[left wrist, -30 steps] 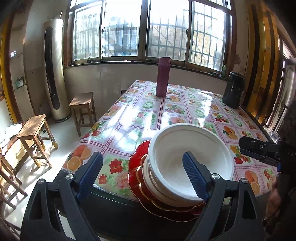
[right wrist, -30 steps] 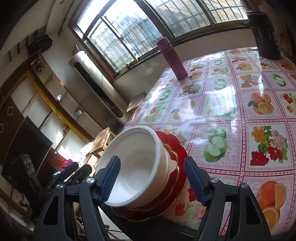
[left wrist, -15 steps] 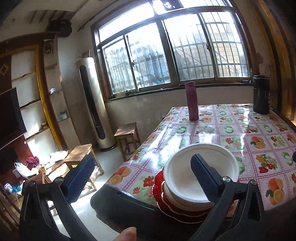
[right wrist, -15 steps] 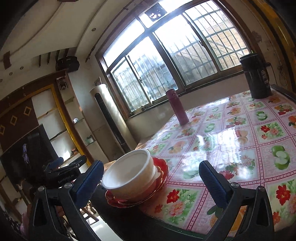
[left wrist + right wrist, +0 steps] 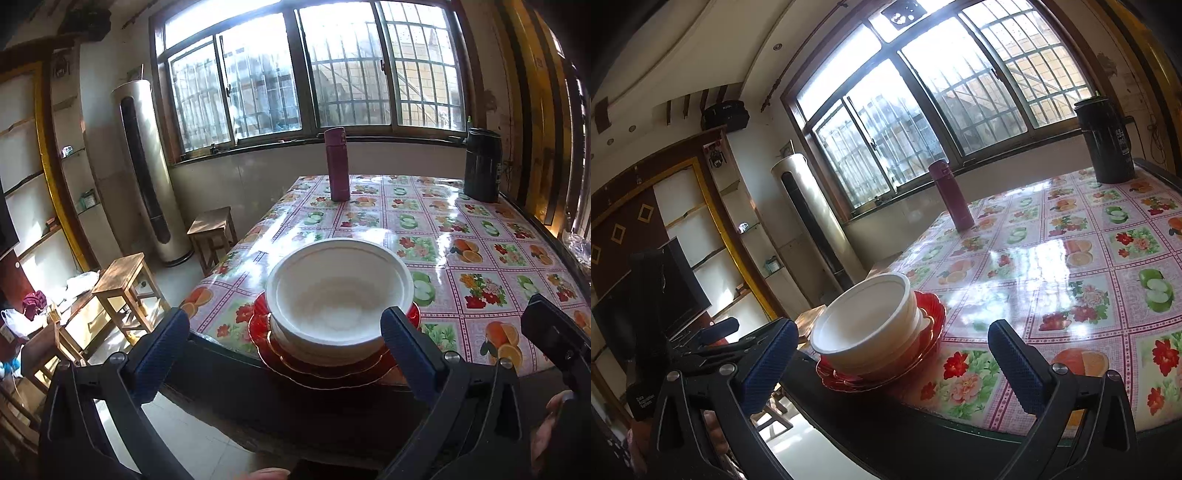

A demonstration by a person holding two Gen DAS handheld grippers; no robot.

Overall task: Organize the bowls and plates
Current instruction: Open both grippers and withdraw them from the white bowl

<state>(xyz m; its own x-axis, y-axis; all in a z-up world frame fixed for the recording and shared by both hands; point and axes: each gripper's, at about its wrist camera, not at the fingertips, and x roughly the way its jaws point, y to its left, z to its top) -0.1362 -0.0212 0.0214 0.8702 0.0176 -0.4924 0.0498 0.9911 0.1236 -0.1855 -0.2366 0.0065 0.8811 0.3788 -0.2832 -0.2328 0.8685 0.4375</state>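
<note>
Bowls [image 5: 338, 295] stacked on red plates [image 5: 332, 365]; both tongs [image 5: 291, 347] [image 5: 892, 363] apart; no legible labels.

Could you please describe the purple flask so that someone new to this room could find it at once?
Start at the big table with the fruit-and-flower cloth, and look to its far end under the window. The purple flask stands upright there, toward the left corner. It is tall, slim and purple, while its only neighbour, the jug at the right corner, is wider and black.

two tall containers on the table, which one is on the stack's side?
The maroon bottle, upright on the window-side left of the table, the same side as the white bowls and red plates. The black jug stands at the far right corner.
</note>
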